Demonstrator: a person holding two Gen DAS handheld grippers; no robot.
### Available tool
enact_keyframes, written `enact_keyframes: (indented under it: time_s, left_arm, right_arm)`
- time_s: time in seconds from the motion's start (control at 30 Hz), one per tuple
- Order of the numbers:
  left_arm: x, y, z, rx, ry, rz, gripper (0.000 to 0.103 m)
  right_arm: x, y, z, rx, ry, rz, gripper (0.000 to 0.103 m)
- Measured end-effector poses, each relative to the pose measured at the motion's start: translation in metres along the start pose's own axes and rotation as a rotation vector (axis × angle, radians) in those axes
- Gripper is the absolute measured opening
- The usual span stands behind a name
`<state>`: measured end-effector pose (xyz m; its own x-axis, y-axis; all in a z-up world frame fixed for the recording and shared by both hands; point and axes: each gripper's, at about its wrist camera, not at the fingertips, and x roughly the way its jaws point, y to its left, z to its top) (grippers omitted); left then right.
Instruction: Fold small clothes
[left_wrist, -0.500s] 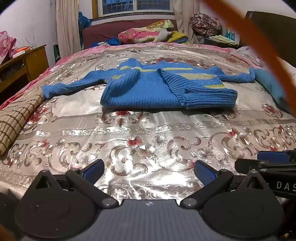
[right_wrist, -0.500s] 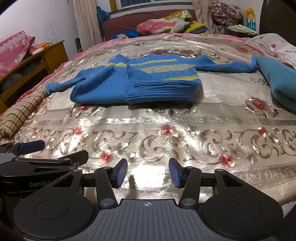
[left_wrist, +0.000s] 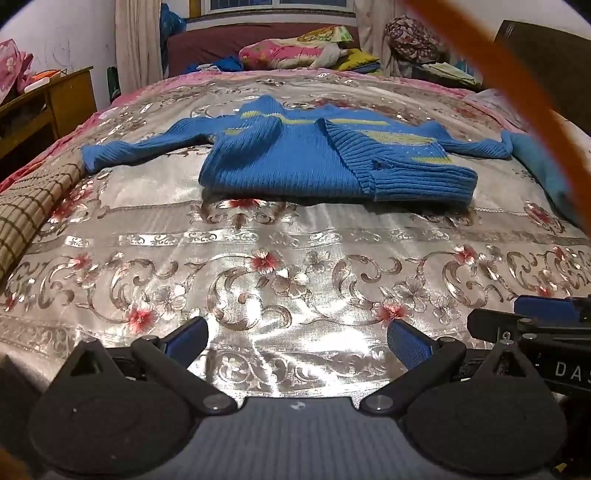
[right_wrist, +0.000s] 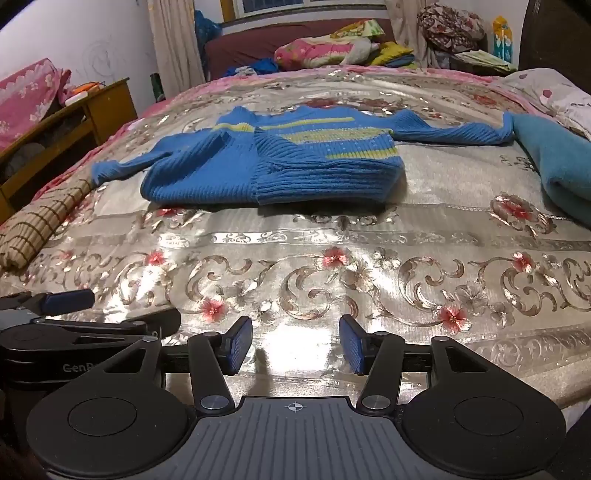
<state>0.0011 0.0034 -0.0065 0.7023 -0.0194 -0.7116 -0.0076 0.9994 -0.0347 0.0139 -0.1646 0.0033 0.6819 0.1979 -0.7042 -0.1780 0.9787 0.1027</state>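
- The blue sweater (left_wrist: 295, 162) lies flat on the middle of the bed, well beyond both grippers. Its hem end on the right is already turned back over the body, showing the ribbed band (right_wrist: 325, 177) and the yellow stripes.
- Both sleeves are still spread out: the left sleeve (left_wrist: 140, 147) runs toward the checked roll, the right sleeve (right_wrist: 450, 129) reaches to the teal cloth.
- Judging from this, one fold is done and the sleeves remain; the work stands between folds, with no cloth in hand.
- The left gripper (left_wrist: 295, 341) hangs low over the near edge of the bedspread (left_wrist: 295, 236), jaws spread as wide as they go, nothing between the blue pads.
- The right gripper (right_wrist: 295, 345) sits just beside it, jaws also apart though narrower, and empty; the shiny cover shows through the gap.
- The next move likely calls for a reach forward to a sleeve cuff, a pinch on the knit alone and not the slippery cover beneath, then a carry across the body.
- The thick knit should hold a crease poorly, so the folded part may spring open if dragged.
- Around it: a checked roll (left_wrist: 33, 206) at the left edge, a teal cloth (right_wrist: 554, 162) at the right, pillows and piled bedding by the window.
- An orange strap (left_wrist: 517, 92) crosses the left view's upper right, blurred.
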Motion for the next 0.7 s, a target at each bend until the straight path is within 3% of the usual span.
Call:
enact_keyframes:
  time_s: [0.7]
  left_arm:
    - [0.0, 0.0015, -0.0017, 0.006, -0.002, 0.008, 0.103]
  right_arm:
    - [0.0036, 0.0022, -0.0031, -0.015, 0.001, -0.005, 0.054]
